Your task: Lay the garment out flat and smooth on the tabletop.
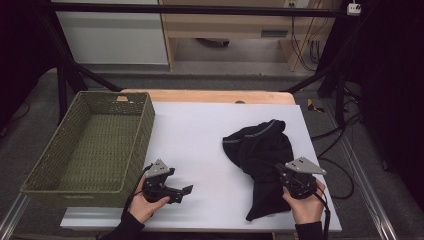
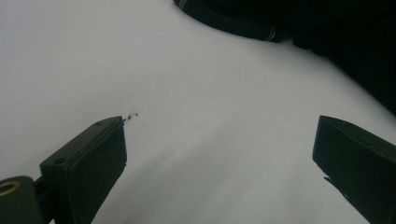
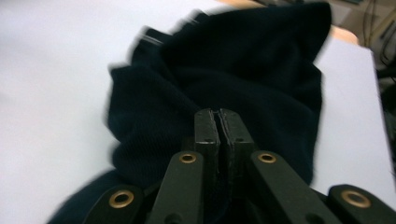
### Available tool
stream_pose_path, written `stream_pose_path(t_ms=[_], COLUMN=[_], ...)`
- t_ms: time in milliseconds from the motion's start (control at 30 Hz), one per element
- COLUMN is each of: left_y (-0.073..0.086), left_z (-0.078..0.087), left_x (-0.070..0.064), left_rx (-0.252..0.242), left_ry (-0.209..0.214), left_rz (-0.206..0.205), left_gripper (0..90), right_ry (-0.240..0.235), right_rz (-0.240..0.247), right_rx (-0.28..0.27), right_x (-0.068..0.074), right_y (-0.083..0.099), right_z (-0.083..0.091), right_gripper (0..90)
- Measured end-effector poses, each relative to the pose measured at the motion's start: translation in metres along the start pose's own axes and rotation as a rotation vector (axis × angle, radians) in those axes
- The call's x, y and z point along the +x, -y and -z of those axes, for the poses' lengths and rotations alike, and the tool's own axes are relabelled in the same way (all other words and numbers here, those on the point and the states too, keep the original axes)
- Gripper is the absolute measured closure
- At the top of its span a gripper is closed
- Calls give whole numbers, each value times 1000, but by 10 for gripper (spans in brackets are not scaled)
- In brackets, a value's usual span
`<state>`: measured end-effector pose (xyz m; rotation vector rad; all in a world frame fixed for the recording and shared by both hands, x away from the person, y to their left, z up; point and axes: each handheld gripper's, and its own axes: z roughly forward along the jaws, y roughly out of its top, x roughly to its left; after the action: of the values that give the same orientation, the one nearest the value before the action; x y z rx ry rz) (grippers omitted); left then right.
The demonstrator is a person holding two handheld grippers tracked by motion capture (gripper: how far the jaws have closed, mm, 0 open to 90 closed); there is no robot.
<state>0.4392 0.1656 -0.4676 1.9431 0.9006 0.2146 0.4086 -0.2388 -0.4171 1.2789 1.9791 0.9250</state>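
The dark garment [image 1: 260, 155] looks soft, light and floppy; the right tongs [image 3: 218, 122] pinch a fold of it, while the left tongs [image 2: 219, 154] gape wide beside it, over bare worktop [image 1: 200, 135].

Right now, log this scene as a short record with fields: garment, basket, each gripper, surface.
garment: dark garment, crumpled on the right part of the white sheet
basket: green woven basket, at the table's left edge, nothing inside
left gripper: left gripper, jaws wide apart over bare sheet, holding nothing
right gripper: right gripper, jaws closed, pinching the garment's fabric
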Motion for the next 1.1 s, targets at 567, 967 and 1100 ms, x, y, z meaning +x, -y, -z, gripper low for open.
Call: stream_pose_path(t_ms=[567,967,1100], left_y=[-67,-88,-91], left_z=[-73,-131,-147], left_x=[-13,-8,-10], left_rx=[28,41,37], left_ry=[-67,-133,-138], left_rz=[17,47,56], left_gripper=[68,232,312], right_ry=[-111,-207,-228], right_rz=[-29,55,51], right_rx=[-63,41,49], right_x=[-2,25,25], right_y=[5,14,14], right_z=[-3,-35,-36], right_gripper=[464,565,680])
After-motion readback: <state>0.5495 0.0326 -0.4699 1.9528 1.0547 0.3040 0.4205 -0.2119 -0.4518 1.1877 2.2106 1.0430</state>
